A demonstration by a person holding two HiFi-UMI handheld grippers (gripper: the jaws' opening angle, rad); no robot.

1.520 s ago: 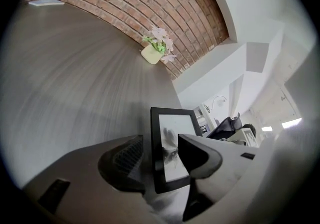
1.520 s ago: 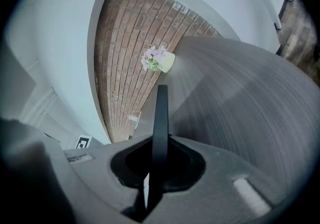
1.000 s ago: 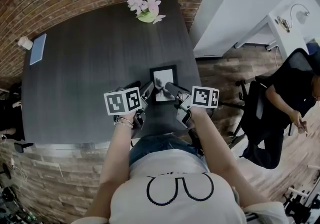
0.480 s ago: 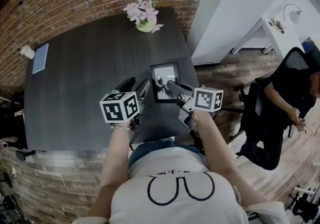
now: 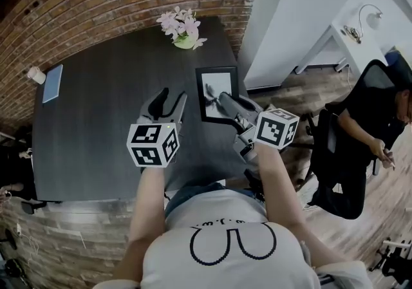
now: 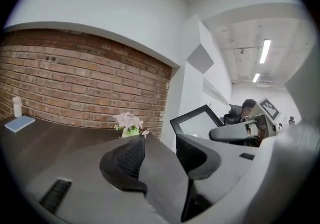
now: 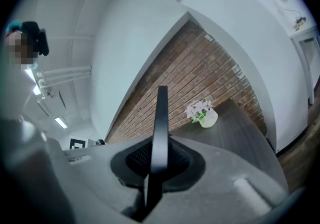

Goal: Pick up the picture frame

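Observation:
The black picture frame point(image 5: 217, 94) with its pale picture hangs above the dark table point(image 5: 96, 114), lifted off it. My right gripper point(image 5: 219, 98) is shut on the frame's near right edge. In the right gripper view the frame point(image 7: 159, 133) stands edge-on between the pads of the right gripper point(image 7: 157, 160). My left gripper point(image 5: 168, 105) floats left of the frame, apart from it. Its jaws are closing with nothing between them. From the left gripper point(image 6: 155, 160) I see the frame point(image 6: 197, 120) tilted at the right, with the right gripper point(image 6: 235, 132) on it.
A pot of pink flowers point(image 5: 183, 27) stands at the table's far edge. A blue notebook point(image 5: 50, 83) and a white cup point(image 5: 34, 74) lie at the far left. A person sits in an office chair point(image 5: 376, 139) to the right, beside a white desk point(image 5: 357, 37). A brick wall runs behind.
Both grippers have risen. The right one has carried the frame up off the table. The left gripper has drawn away from the frame's left edge.

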